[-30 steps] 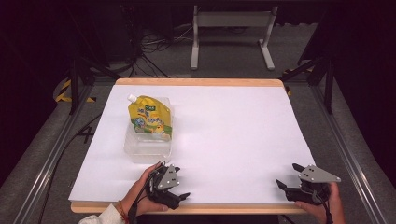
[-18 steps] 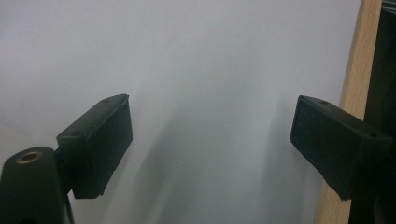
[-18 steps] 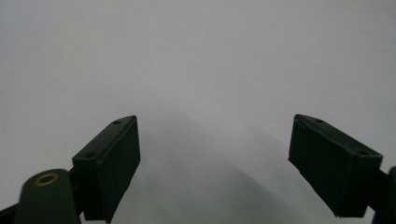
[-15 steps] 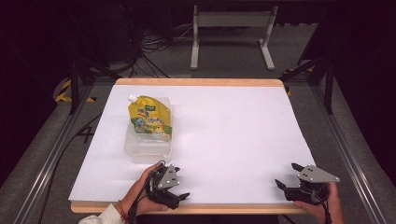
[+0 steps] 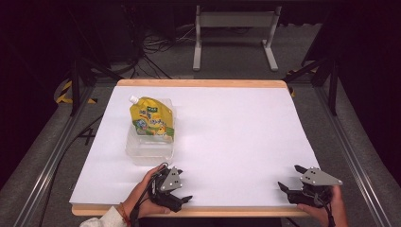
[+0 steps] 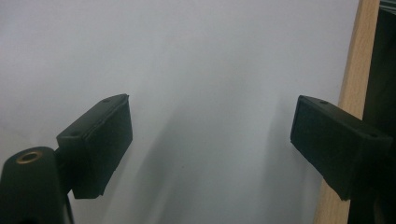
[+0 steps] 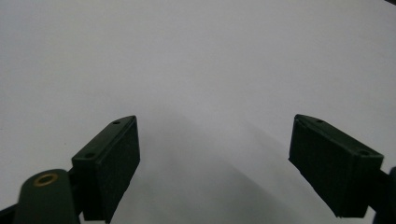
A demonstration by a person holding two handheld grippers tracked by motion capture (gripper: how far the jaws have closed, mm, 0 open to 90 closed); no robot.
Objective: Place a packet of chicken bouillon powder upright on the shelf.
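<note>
Ahead of the wide-open left gripper, approach the yellow pouch slowly, gripping above the clear tub

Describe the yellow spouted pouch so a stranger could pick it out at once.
Start at the white-covered wooden table and look to its far left part, ahead of the left gripper. There a clear plastic tub sits, and the yellow printed pouch with a white corner spout lies on top, the table's only brightly coloured thing.
</note>
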